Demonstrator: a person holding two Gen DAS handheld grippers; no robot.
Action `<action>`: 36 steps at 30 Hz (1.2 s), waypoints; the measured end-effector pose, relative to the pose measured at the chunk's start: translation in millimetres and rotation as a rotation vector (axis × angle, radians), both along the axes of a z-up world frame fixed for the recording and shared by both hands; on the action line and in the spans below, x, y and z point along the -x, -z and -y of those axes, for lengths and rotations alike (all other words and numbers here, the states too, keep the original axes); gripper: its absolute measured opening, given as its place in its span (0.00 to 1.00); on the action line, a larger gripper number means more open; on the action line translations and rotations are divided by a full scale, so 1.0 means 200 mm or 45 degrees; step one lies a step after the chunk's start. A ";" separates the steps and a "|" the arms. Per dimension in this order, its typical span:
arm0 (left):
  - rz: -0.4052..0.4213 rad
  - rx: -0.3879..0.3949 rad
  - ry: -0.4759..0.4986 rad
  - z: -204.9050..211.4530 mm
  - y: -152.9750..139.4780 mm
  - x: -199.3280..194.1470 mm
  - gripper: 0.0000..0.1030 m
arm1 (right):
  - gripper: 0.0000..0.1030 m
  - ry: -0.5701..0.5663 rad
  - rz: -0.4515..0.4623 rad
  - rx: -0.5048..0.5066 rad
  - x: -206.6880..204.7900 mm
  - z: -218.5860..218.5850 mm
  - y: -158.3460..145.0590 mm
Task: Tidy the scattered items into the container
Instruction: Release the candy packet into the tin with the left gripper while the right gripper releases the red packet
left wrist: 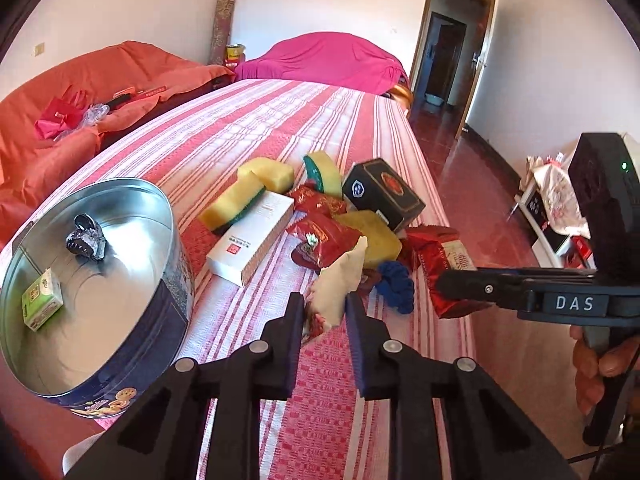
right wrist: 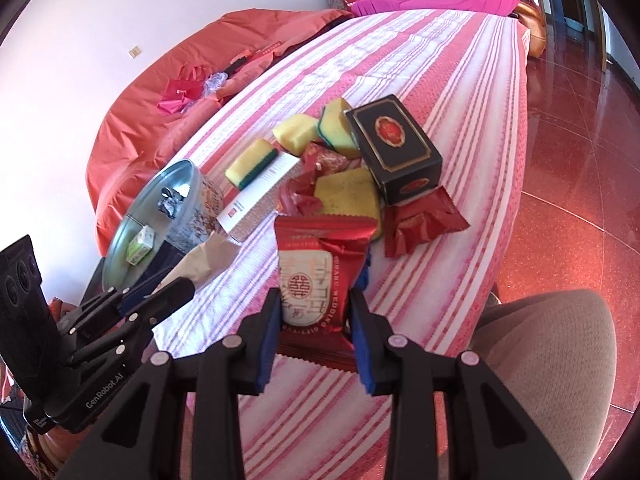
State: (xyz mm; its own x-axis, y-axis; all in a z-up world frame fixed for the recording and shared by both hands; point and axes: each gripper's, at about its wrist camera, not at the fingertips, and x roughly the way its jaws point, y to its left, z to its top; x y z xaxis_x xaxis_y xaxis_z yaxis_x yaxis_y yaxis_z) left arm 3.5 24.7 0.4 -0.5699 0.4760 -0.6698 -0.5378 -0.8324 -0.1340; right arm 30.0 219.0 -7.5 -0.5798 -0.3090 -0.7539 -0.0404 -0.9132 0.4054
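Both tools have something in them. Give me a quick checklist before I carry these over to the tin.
1. Left tool shut on the cream packet: ok.
2. Right tool shut on the red wedding-gift packet: ok.
3. Round tin open, no lid in the way: ok.
4. Room left in the tin beside the green carton and dark hair clip: ok.
5. Cream packet lifted off the striped cloth: cannot tell.

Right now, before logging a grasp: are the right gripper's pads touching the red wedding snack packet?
Touching. The right wrist view shows the right gripper with both blue pads pressed against the sides of the red snack packet, which stands between them.
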 end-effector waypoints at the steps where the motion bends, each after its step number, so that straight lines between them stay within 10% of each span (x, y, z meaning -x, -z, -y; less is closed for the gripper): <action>1: -0.009 -0.009 -0.008 0.01 -0.02 0.00 0.21 | 0.32 -0.006 -0.007 -0.002 0.01 0.01 -0.01; 14: -0.071 -0.194 -0.237 0.38 -0.26 0.14 0.20 | 0.32 -0.177 -0.087 0.051 0.22 0.26 -0.19; 36: 0.187 0.064 -0.720 0.82 0.06 0.68 0.22 | 0.32 -0.535 0.074 -0.058 1.00 1.03 0.04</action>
State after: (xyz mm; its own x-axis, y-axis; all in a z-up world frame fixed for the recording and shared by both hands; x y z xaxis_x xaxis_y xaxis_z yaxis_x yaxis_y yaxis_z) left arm -131.6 -139.8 -11.8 -0.6253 0.0906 -0.7751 0.0128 -0.9919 -0.1262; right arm -169.7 12.2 -15.9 -0.3666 -0.4753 -0.7999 0.3178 -0.8719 0.3724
